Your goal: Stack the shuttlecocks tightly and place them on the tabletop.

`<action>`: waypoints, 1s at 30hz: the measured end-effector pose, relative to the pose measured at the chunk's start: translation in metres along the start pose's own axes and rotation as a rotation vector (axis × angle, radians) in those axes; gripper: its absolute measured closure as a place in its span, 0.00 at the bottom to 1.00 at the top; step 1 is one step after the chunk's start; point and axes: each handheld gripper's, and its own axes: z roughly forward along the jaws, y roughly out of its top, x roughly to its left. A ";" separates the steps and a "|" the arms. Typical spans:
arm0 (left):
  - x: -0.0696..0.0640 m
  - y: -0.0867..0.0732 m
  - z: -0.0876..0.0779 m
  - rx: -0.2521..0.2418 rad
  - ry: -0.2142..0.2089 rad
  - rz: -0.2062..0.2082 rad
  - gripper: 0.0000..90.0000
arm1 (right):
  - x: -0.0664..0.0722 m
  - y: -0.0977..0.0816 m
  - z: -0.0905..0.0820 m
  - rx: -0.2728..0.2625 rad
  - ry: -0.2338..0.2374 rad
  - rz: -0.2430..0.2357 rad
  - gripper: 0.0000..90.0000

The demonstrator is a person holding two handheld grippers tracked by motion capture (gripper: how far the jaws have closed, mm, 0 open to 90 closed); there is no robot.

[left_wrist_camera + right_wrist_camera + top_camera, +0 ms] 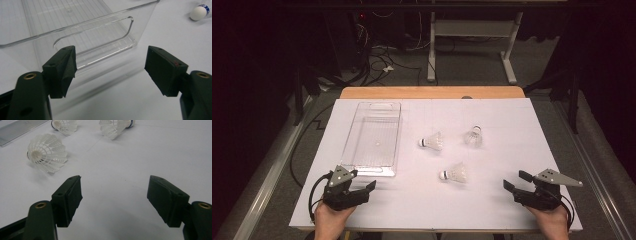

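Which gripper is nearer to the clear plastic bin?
Left. The left gripper sits just below the near end of the clear plastic bin, jaws open toward it. The right gripper is far across the table, beyond the shuttlecocks.

A lab: white-topped table [512, 210], loose floor cables [379, 62], dark surroundings.
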 end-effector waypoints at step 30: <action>0.014 -0.010 -0.003 -0.036 0.001 -0.066 0.29 | 0.004 0.003 -0.003 -0.018 -0.024 -0.014 0.31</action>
